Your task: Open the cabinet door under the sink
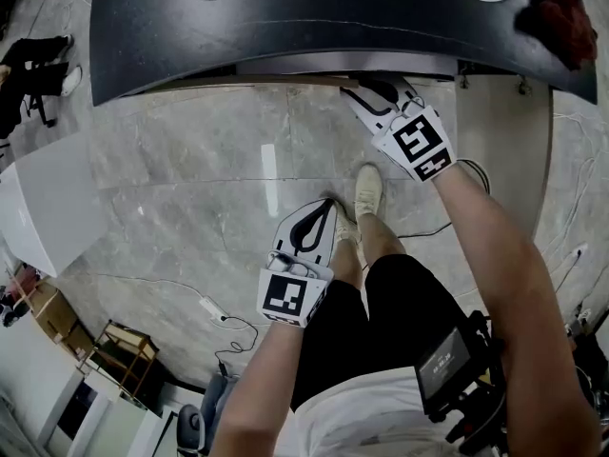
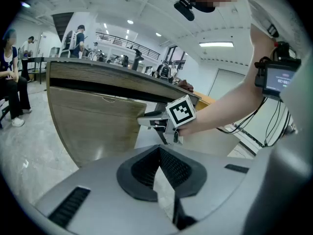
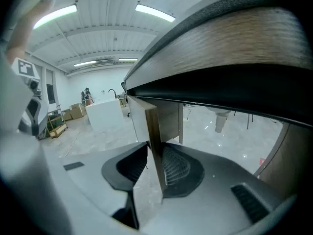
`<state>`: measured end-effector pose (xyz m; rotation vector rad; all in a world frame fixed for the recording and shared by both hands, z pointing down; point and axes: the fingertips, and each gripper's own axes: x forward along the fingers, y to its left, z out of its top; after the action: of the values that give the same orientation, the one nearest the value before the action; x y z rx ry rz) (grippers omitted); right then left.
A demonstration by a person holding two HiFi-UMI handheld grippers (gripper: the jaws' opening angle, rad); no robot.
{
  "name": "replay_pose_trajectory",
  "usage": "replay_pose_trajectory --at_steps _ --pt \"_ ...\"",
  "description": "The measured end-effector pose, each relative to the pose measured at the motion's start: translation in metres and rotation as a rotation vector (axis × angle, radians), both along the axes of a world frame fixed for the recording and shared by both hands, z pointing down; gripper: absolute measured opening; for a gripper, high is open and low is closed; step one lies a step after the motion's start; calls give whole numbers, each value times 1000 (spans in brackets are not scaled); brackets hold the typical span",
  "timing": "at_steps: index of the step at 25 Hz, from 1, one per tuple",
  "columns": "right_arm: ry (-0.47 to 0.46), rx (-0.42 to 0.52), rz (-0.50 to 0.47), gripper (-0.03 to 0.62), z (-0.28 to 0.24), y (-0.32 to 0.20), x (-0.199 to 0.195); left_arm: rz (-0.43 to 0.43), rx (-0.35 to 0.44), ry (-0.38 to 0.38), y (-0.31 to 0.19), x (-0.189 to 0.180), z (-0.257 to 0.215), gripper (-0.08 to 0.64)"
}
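Cabinet door of brown wood grain [image 3: 152,124] stands ajar under the dark curved bench [image 1: 285,36], its free edge clamped between the right tongs [image 3: 152,150]. The left tongs [image 2: 159,150] are pressed together, empty, held back over the grey marble floor [image 1: 190,160].

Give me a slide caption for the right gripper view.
Right gripper clamped on the wooden cabinet door at its edge, beneath the counter.

No legible text. Square marker patterns only, on left gripper [image 1: 326,208] and right gripper [image 1: 367,87] cubes; waist screen [image 1: 447,366] too blurred to read.
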<state>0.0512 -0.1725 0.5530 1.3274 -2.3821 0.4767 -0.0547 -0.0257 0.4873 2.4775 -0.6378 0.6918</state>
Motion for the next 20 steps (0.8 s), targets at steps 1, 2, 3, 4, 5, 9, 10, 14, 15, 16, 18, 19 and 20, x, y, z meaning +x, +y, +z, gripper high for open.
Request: replay_pose_trajectory --at_steps 1,2,3,4,5,9,10,14,15,16,18,19,20 --pt "5 1 -10 97 0 3 -2 -1 0 3 0 1 -1 9" --pt "9 3 -16 95 -1 4 -3 -2 0 7 1 1 -3 9" --pt "11 5 -16 94 -2 6 -4 -1 2 12 2 2 -5 9" --pt "11 9 -14 94 -3 7 -5 1 3 15 3 2 -6 9" --pt "9 13 -11 94 -4 8 -6 5 2 15 5 1 -6 9" --pt "11 27 -15 89 -9 14 -14 24 -11 3 14 -7 -4 9" --pt "13 27 -17 89 -10 16 -17 30 -12 2 16 -10 -5 9" --pt "24 18 -12 86 -9 28 -26 58 -2 3 22 -20 -9 9" --pt "26 14 -7 86 -8 31 -27 60 1 5 23 -24 -10 9" --pt "28 9 -1 86 -8 34 -29 63 2 4 23 -28 -10 9" --pt "32 0 13 84 -7 41 -33 62 5 5 23 -40 -12 9" --pt "33 -4 19 83 -6 44 -36 57 7 9 21 -46 -14 9" --pt "35 -8 26 83 -6 46 -38 52 9 13 20 -52 -16 9"
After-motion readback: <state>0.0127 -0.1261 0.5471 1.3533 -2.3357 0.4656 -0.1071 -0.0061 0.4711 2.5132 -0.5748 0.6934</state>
